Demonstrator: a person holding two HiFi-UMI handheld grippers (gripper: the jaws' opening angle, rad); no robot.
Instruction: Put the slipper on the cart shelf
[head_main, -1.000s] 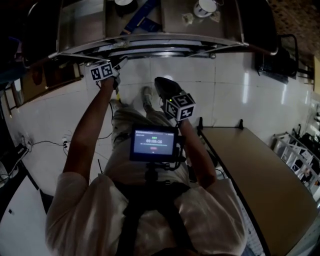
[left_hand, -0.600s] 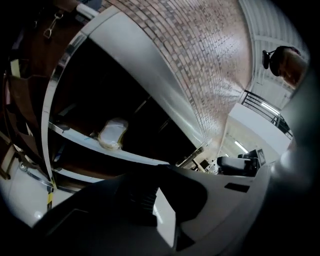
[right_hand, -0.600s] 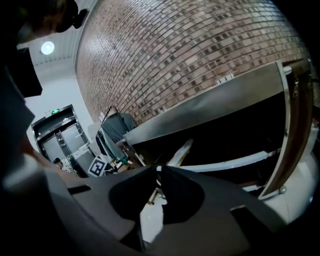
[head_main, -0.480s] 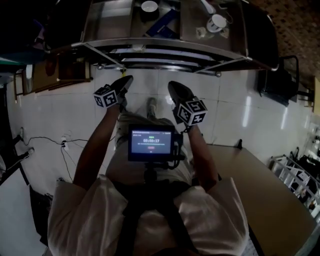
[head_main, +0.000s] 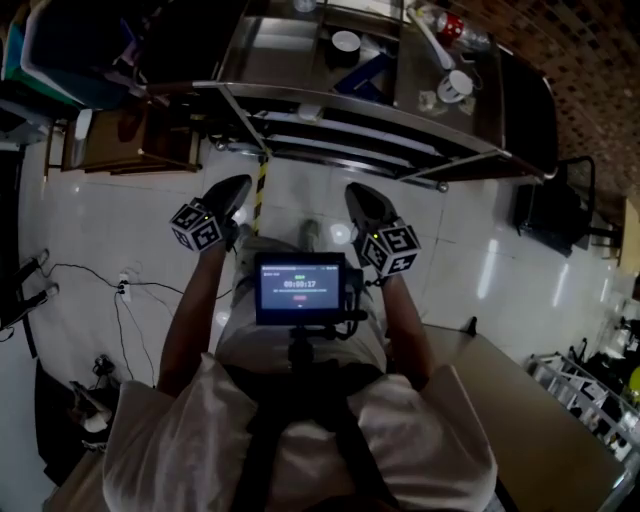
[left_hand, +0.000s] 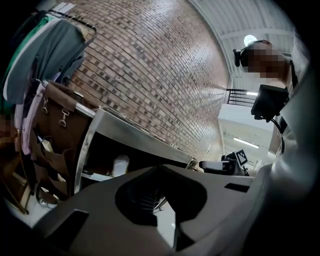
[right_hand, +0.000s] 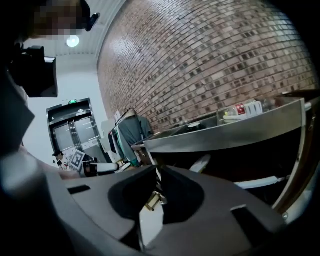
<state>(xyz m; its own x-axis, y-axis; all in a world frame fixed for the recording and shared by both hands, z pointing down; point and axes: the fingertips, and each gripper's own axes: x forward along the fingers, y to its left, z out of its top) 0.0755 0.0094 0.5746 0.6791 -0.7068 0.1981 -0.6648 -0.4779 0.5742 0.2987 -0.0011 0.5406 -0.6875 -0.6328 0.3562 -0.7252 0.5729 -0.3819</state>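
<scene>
A steel cart (head_main: 350, 112) with several shelves stands ahead of me; it also shows in the left gripper view (left_hand: 135, 137) and the right gripper view (right_hand: 225, 136). My left gripper (head_main: 238, 184) hangs over the white floor short of the cart, its black jaws shut with nothing between them (left_hand: 160, 169). The right gripper (head_main: 352, 190) is level with it, its jaws also shut and empty (right_hand: 158, 169). A pale shoe-like shape (head_main: 313, 232) lies on the floor between them; I cannot tell whether it is the slipper. A white object (right_hand: 200, 163) rests on a lower shelf.
The cart's top carries a tape roll (head_main: 345, 42), a blue box (head_main: 365, 72), a white cup (head_main: 460, 85) and a red can (head_main: 450, 22). Cables (head_main: 120, 290) trail at left. A wooden table (head_main: 540, 420) is at lower right, a black chair (head_main: 550, 215) at right.
Both grippers have drawn back from the cart's lower edge toward me. The view has tipped up, so more of the cart's top shows.
</scene>
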